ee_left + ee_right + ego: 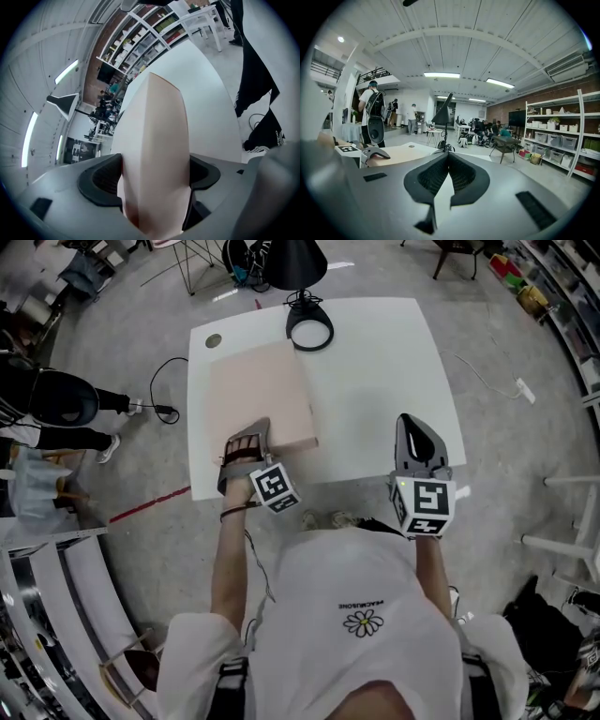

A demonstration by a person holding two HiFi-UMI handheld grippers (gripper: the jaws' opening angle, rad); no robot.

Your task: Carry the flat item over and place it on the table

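The flat board (261, 395) lies on the white tabletop (375, 381), toward its left side, so the placing step looks all but done. The left gripper (246, 448) stands wide at the board's near edge, which sits between its jaws without being clamped. The right gripper (412, 427) is closed and empty. Next, the left gripper needs to draw straight back without dragging the board.

Your T-shirt (319, 615): white, short sleeves, small daisy print (364, 622). Black straps (232, 681) low on torso. Dark band (232, 513) on your left wrist, thin cable (251, 549) along forearm. Left gripper (246, 442), right gripper (410, 427): grey shells, black ribbed pads, white black-marked cubes.
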